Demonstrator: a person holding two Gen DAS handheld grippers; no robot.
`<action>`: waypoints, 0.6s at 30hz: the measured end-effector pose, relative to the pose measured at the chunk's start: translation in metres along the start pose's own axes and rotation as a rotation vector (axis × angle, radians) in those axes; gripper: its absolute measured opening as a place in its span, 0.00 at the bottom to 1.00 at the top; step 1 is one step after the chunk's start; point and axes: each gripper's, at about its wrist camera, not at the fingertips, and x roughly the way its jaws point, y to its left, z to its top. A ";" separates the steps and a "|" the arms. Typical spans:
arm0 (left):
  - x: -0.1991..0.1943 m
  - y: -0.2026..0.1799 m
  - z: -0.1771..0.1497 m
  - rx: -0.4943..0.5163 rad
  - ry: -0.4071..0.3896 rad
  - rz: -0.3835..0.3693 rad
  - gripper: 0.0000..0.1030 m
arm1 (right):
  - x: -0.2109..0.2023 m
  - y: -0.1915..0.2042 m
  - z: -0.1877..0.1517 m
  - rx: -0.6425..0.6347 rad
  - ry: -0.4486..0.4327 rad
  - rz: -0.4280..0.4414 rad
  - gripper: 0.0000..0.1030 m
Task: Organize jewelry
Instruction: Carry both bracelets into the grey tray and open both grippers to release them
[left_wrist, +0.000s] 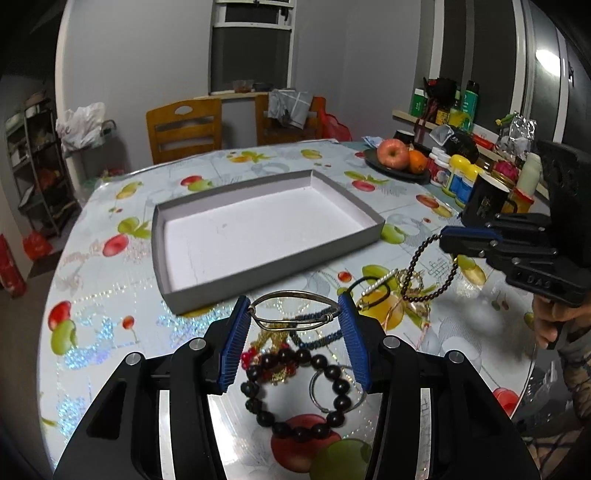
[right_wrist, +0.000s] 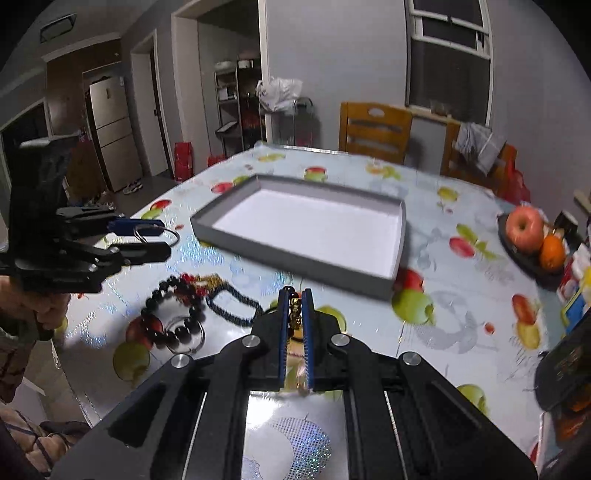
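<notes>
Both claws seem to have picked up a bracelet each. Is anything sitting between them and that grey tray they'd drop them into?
Nothing visible does. The left gripper holds a metal bangle, the right gripper a small-beaded bracelet. Bare tablecloth lies between them and the grey tray, whose low wall faces them. The other jewelry lies nearer the person.

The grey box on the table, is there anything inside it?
No. The box is open and holds only its bare white floor. Both views show nearly all of it; only strips behind its near walls are hidden. The jewelry is outside it.
</notes>
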 end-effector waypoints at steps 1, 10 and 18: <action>0.000 0.000 0.001 0.002 -0.001 0.001 0.49 | -0.002 0.000 0.004 -0.002 -0.007 -0.004 0.07; 0.017 0.018 0.021 -0.015 -0.008 0.021 0.49 | 0.007 -0.013 0.035 -0.010 -0.017 -0.036 0.07; 0.058 0.048 0.048 -0.028 0.000 0.080 0.49 | 0.053 -0.035 0.060 0.043 -0.001 -0.034 0.07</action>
